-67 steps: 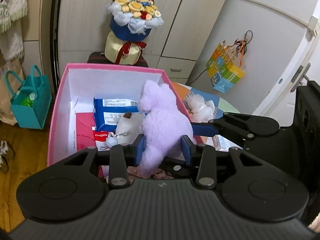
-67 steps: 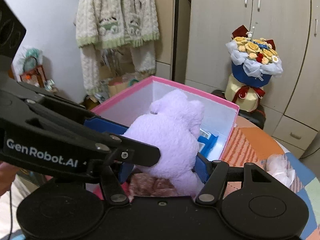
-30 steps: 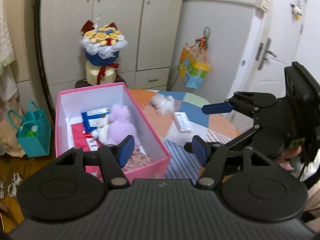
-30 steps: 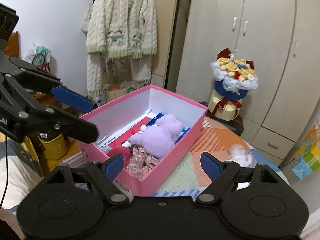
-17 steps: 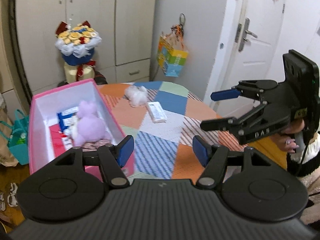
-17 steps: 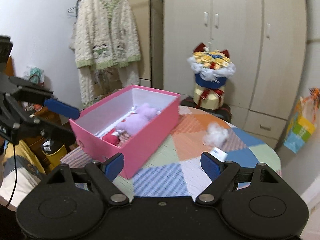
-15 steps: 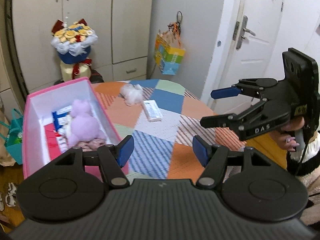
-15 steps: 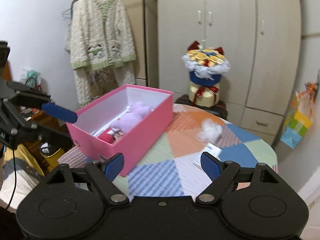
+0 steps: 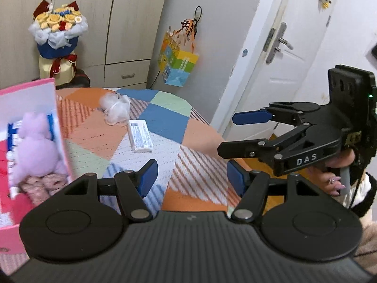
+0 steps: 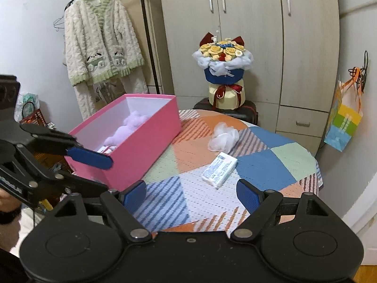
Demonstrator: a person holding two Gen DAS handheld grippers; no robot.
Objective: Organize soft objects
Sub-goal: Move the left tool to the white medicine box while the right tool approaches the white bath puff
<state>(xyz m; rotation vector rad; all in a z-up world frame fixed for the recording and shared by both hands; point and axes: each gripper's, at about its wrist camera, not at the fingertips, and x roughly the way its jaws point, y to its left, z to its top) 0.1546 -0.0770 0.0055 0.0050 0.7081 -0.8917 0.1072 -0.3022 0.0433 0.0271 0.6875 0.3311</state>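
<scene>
Purple plush toy [image 10: 128, 127] now lies in the pink box [image 10: 141, 151], released; both hand-held grippers have pulled back off it, left hand-held gripper [image 9: 189, 176] about half open and empty, right hand-held gripper [image 10: 190, 193] wide open and empty. Likely next: white mesh puff [image 10: 223, 136] and tissue pack [image 10: 219, 168], both out on the desk [image 10: 259, 165], near each other

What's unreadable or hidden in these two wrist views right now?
- Pink box contents, right wrist view: the near wall hides all but the purple plush toy.
- Same box, left wrist view: cut off by the left edge and blurred.
- White packet label: too small to read in either view.
- White fluffy puff: its identity is unclear.
- The person: only a hand shows behind the right claw.
</scene>
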